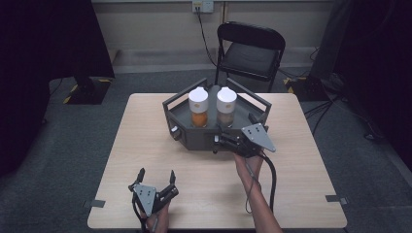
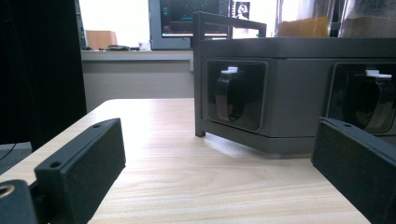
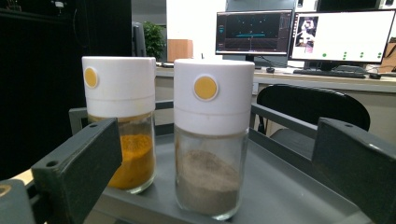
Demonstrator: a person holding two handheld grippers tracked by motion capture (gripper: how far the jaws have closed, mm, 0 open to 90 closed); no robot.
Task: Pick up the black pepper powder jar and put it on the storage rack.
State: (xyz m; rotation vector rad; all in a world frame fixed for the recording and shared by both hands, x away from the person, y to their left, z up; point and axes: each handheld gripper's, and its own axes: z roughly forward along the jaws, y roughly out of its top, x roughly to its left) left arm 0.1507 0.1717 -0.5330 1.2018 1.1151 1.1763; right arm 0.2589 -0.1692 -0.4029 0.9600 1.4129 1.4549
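At the desk (image 1: 155, 160), the left hand-held gripper (image 1: 156, 178) rests near the front edge, jaws apart and empty. The right hand-held gripper (image 1: 224, 138), jaws spread wide, faces the grey-powder jar (image 3: 212, 140) standing upright in the grey tray (image 1: 194, 138), just ahead between its jaws. It should advance squarely, clear of the touching-close orange-powder jar (image 3: 122, 126), before closing.

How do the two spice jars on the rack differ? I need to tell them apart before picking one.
The orange-powder jar holds bright orange-yellow powder; the grey-powder jar holds dull grey-brown powder. In the right gripper view the orange-powder jar stands to the left and farther off, while the grey-powder jar is nearer, between the open jaws of the right gripper. Both stand upright, with clear glass bodies and white caps bearing a yellow dot.
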